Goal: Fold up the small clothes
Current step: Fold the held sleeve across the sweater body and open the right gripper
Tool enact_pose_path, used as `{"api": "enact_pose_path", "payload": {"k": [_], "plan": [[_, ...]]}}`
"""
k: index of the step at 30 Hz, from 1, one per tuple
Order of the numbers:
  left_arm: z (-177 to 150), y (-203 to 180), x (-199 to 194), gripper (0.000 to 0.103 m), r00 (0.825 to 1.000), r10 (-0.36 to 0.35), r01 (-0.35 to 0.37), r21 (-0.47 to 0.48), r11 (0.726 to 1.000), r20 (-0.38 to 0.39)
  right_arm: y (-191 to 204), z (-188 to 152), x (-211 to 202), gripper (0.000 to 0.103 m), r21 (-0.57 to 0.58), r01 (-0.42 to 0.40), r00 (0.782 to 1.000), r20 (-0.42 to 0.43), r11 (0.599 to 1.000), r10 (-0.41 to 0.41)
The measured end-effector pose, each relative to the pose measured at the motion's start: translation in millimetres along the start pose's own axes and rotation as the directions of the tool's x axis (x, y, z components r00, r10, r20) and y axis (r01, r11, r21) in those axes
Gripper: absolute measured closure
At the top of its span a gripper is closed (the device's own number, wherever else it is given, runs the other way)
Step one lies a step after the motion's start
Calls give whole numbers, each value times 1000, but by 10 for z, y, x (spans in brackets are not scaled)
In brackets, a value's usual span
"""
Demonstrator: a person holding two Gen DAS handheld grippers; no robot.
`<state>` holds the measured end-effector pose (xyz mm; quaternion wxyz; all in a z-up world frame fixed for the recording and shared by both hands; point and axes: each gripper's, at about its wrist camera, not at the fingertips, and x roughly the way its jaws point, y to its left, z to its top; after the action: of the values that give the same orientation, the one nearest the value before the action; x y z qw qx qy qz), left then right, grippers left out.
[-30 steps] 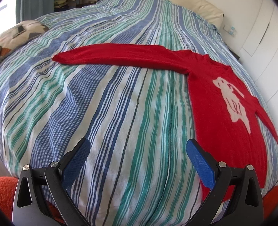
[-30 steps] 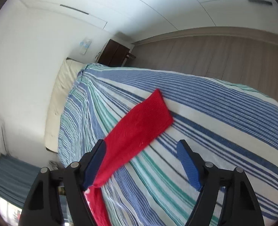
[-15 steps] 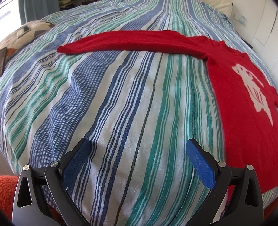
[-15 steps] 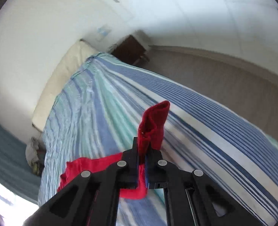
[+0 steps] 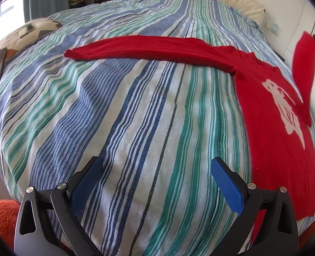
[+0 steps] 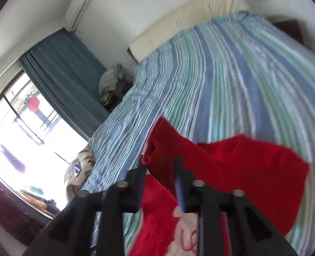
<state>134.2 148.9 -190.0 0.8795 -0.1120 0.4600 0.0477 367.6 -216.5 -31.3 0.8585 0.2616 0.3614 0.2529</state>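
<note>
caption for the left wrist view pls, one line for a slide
Open left gripper hovers over striped bedspread; red sweater lies spread out.

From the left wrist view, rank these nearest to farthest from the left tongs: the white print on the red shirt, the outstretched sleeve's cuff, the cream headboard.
1. White print, right of the left tongs, on the red shirt.
2. Sleeve cuff, upper left, mid-bed.
3. Cream headboard, at the bed's far end.
</note>
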Motion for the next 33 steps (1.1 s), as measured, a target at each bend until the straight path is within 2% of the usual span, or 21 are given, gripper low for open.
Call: {"api": "enact_pose_path", "payload": {"k": [2,4,6,10,14,16,17,18,19,20,24,27,29,30,33], "plan": [[14,44,-2,1,1000,-9,9,-25,1000,-1,-22,-77,147,53,24,-67,997,-41,997,68],[30,82,4,1,1000,-19,18,-44,999,-5,-82,-78,133,51,20,-86,995,-50,996,87],[42,99,19,1,1000,-27,27,-55,998,-10,-237,-50,2,46,7,-50,998,-47,999,50],[59,76,55,1,1000,-25,24,-56,998,-17,-834,-102,-458,46,76,84,996,-38,994,-81],[49,13,96,1,1000,1,-2,-31,1000,-21,-1379,-481,-436,46,232,135,981,-165,963,-97],[29,-21,118,1,999,24,-24,-9,1000,-24,-1654,-764,-298,46,257,223,959,-233,940,-163],[20,-39,129,1,999,35,-35,3,999,-25,-1783,-910,-225,46,242,299,934,-274,923,-231],[9,-58,138,1,999,46,-46,15,999,-25,-1918,-1051,-173,47,230,385,899,-311,894,-307],[3,-69,142,1,998,55,-55,26,998,-24,-2037,-1165,-157,53,232,433,879,-324,871,-350],[-4,-79,140,1,998,61,-60,33,998,-23,-2086,-1222,-191,64,235,429,886,-299,872,-355],[-6,-70,139,1,998,61,-60,35,998,-21,-1833,-1240,-562,60,177,356,929,-169,917,-329],[-6,-62,148,1,998,60,-59,29,998,-21,-1488,-1404,-828,50,53,308,939,-177,950,-295],[-10,-62,145,1,998,60,-59,31,998,-20,-1374,-1646,-923,49,-15,292,933,-214,956,-288],[-16,-62,144,1,998,60,-59,33,998,-21,-1374,-1780,-935,49,-35,302,924,-236,953,-301],[-23,-63,146,1,998,61,-60,41,997,-22,-1543,-2154,-1005,49,-46,396,880,-267,917,-394]]}}
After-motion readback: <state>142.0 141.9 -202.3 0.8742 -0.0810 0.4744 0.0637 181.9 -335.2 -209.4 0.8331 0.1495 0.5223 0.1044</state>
